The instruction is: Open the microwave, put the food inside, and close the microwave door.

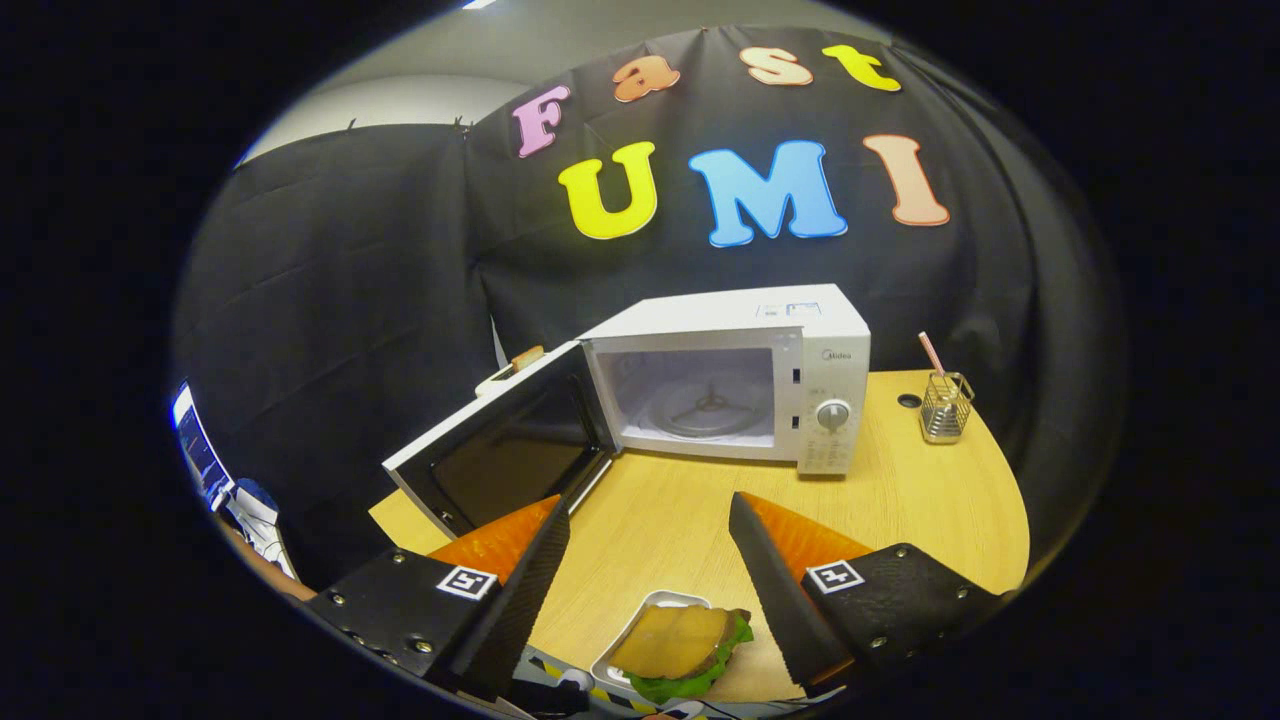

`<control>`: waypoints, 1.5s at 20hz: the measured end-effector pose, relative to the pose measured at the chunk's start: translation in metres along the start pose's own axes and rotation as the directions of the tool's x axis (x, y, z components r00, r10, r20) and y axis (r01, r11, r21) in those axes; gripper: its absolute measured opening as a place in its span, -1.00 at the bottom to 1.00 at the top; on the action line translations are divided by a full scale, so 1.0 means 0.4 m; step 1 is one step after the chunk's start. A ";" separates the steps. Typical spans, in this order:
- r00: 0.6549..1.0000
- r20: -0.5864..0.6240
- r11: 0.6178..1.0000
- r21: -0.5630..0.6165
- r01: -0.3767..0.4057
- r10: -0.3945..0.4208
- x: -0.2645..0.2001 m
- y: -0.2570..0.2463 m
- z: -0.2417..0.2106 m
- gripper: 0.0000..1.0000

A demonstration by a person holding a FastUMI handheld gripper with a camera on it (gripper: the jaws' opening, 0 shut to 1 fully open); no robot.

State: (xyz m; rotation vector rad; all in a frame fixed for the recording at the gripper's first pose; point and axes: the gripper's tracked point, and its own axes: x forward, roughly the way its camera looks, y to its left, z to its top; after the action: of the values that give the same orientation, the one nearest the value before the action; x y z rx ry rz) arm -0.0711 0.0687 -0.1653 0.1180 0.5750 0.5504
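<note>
A white microwave (745,385) stands at the back of the wooden table (900,510), its door (505,450) swung wide open to the left. The cavity with its glass turntable (705,408) is bare. A sandwich with lettuce (685,648) lies on a small white plate (622,645) at the table's near edge, low between my fingers. My gripper (650,515) is open, its orange-backed black fingers (535,560) spread wide above the plate, touching nothing. The microwave is well beyond the fingertips.
A wire holder with a pink straw (945,405) stands on the table right of the microwave, near a dark round hole (908,400). The open door overhangs the table's left side. A screen (200,450) sits low at the far left.
</note>
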 end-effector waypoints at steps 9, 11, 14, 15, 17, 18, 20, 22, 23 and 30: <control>0.988 -0.150 0.997 0.075 0.037 -0.026 0.033 -0.090 -0.151 0.94; 0.983 -0.184 0.995 0.086 0.040 -0.024 0.039 -0.096 -0.180 0.94; 0.972 -0.236 0.993 0.112 0.046 -0.018 0.041 -0.100 -0.223 0.95; 0.968 -0.250 0.991 0.123 0.048 -0.016 0.043 -0.102 -0.238 0.95; 0.962 -0.272 0.989 0.134 0.058 -0.020 0.043 -0.106 -0.255 0.94; 0.958 -0.285 0.988 0.138 0.066 -0.024 0.046 -0.109 -0.266 0.94; 0.949 -0.316 0.984 0.161 0.071 -0.017 0.058 -0.106 -0.286 0.94; 0.938 -0.346 0.977 0.197 0.076 -0.003 0.054 -0.107 -0.314 0.95; 0.934 -0.357 0.973 0.217 0.077 0.005 0.053 -0.106 -0.323 0.94; 0.910 -0.415 0.942 0.306 0.140 0.000 0.053 -0.103 -0.349 0.27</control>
State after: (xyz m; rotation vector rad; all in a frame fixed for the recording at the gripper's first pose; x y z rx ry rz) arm -0.1134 0.0385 -0.3031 0.3030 1.0803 0.4028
